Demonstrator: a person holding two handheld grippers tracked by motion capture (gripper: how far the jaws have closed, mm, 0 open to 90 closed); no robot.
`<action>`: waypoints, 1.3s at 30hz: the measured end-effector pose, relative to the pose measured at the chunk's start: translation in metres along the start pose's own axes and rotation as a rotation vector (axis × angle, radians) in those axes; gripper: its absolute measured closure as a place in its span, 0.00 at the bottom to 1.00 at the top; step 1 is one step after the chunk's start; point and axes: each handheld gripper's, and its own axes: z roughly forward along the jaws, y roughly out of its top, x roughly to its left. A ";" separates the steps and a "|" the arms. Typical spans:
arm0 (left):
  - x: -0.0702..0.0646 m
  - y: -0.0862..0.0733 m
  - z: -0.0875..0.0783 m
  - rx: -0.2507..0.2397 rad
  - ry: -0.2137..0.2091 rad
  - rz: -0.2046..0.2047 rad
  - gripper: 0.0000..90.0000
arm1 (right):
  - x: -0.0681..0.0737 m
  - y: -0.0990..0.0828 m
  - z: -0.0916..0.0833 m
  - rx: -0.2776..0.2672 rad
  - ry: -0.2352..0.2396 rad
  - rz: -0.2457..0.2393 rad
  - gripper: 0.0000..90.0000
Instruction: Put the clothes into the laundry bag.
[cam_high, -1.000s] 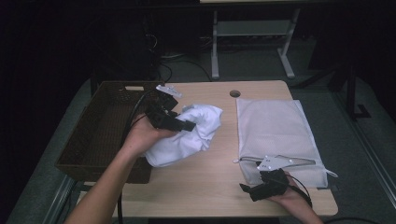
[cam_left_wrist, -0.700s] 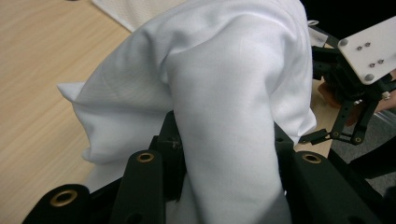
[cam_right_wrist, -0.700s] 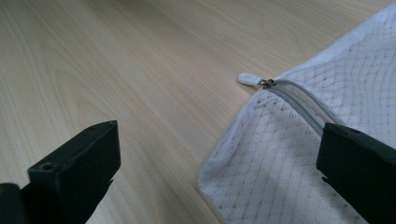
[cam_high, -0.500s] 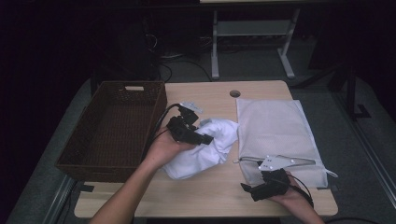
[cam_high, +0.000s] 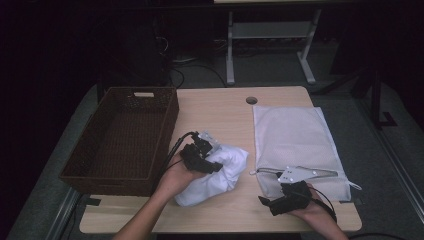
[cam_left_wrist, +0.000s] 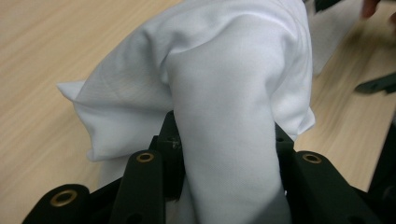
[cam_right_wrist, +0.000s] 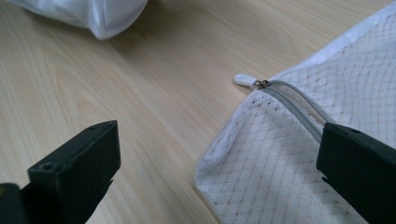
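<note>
A crumpled white cloth (cam_high: 220, 172) lies on the wooden table (cam_high: 220, 112) between the basket and the bag, its lower part resting on the wood. My left gripper (cam_high: 204, 159) is shut on its upper folds. In the left gripper view the cloth (cam_left_wrist: 233, 84) bulges up between the two black jaws of the left gripper (cam_left_wrist: 229, 161). A flat white mesh laundry bag (cam_high: 295, 142) lies at the right. My right gripper (cam_high: 270, 204) sits low at the bag's near left corner, open, with the mesh bag (cam_right_wrist: 299, 154) corner and its zipper pull (cam_right_wrist: 245, 79) ahead of the right gripper (cam_right_wrist: 217, 163).
A brown wicker basket (cam_high: 167, 125) stands at the table's left side. A round cable hole (cam_high: 251, 100) is near the far edge. Bare wood runs along the near edge between the two hands. A white metal stand (cam_high: 270, 35) is on the floor beyond.
My left gripper has carried the white cloth rightward and down, away from the basket's edge, until it rests on the table. The right gripper has stayed put.
</note>
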 end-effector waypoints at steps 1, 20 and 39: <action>0.000 -0.004 0.002 0.008 0.000 0.001 0.67 | 0.000 0.000 0.000 0.001 0.000 0.000 0.00; 0.002 -0.033 0.029 0.000 -0.013 -0.002 0.61 | -0.013 0.003 -0.015 0.043 -0.015 0.039 0.00; 0.002 -0.036 0.033 -0.010 -0.015 -0.002 0.59 | -0.057 -0.045 -0.074 0.124 -0.143 0.163 0.93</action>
